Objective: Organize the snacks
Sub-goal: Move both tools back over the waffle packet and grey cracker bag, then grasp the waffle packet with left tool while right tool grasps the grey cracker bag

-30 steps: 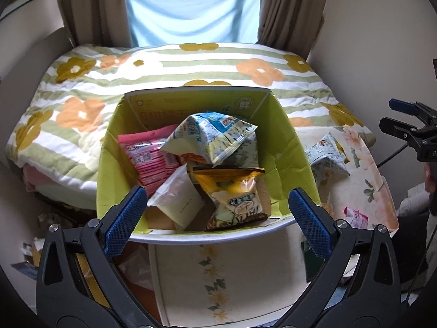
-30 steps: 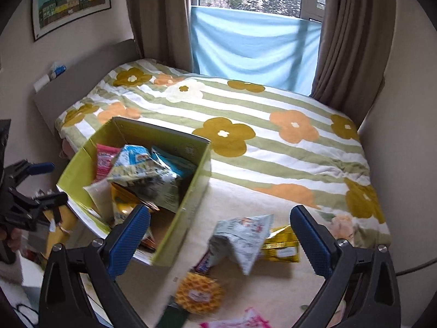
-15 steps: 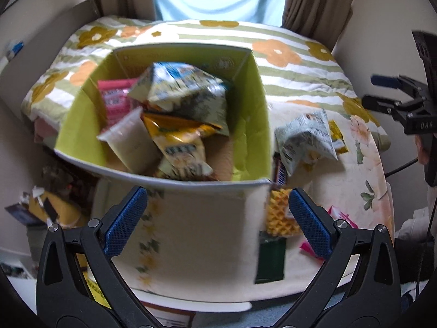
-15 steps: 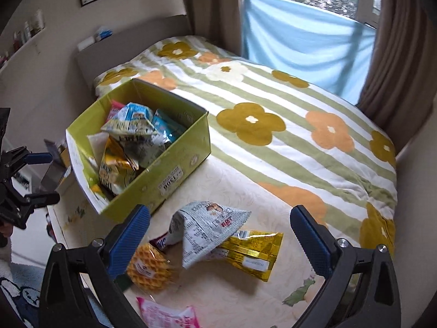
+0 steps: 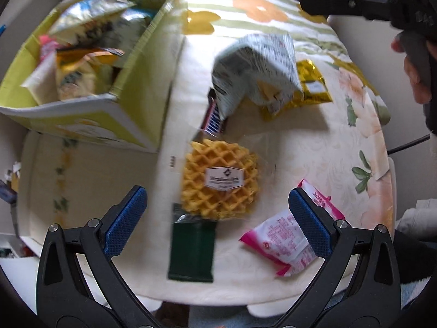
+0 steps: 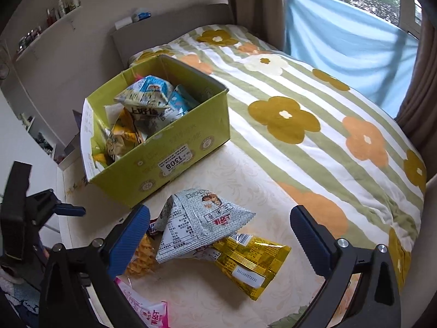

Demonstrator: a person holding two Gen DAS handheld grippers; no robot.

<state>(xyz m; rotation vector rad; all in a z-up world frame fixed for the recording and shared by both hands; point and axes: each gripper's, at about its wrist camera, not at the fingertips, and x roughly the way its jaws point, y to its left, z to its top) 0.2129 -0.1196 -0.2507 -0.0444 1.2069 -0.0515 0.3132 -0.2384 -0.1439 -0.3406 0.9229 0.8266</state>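
Beneath the left gripper (image 5: 217, 216), jaws wide and empty like the right gripper's (image 6: 220, 235), a round golden waffle in clear crinkly wrap (image 5: 220, 179) lies on the cream desk (image 5: 314, 147), light, brittle, best pinched by its edges, before the yellow-green cardboard box (image 5: 131, 82) beyond.

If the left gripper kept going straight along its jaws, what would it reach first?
Most likely the wrapped waffle, centred between the open jaws of the left gripper, with the dark green packet overlapping its near edge. The frame is blurred, so depth is uncertain.
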